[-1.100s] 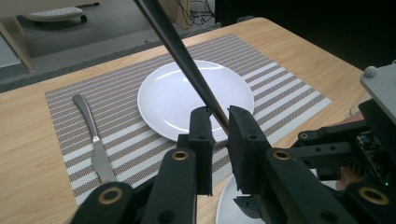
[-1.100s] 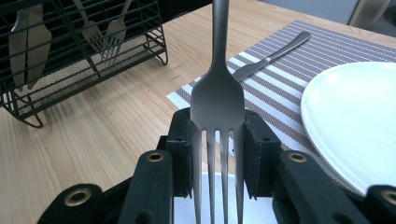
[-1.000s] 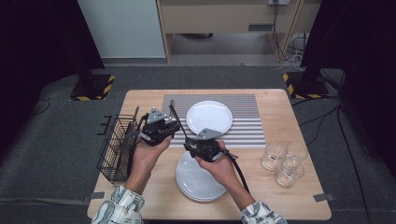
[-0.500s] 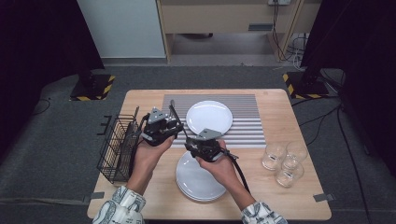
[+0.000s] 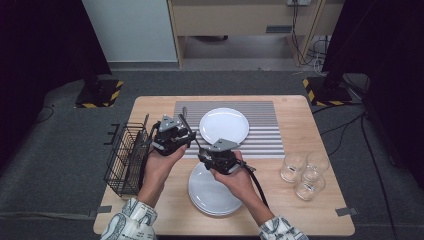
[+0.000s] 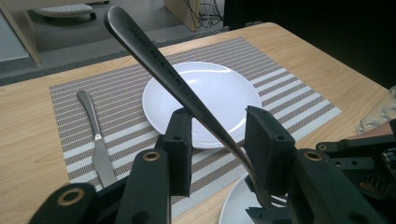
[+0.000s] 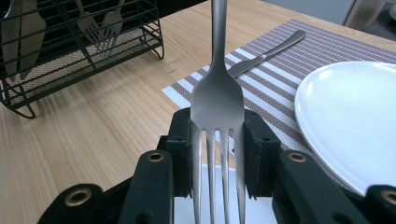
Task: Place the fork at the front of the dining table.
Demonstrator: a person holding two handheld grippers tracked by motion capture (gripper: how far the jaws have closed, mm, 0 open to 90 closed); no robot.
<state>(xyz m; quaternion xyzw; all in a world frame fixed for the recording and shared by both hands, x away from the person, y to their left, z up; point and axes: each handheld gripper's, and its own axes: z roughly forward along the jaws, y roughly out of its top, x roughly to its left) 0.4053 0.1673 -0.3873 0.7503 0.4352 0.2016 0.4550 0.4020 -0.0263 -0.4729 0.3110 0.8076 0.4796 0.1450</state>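
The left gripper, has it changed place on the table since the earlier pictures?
No. The left gripper sits at the same spot between the wire basket and the placemat; only its jaws have just been opening around the fork.

No readable text in your views

You have faint stamped lettering running along the fork handle point(image 6: 161, 65) in the left gripper view, but it is too small and blurred for you to make out any word.

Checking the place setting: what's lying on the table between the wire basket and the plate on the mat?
A knife, flat on the striped placemat, apart from both the basket and the plate. The right gripper view shows it best.
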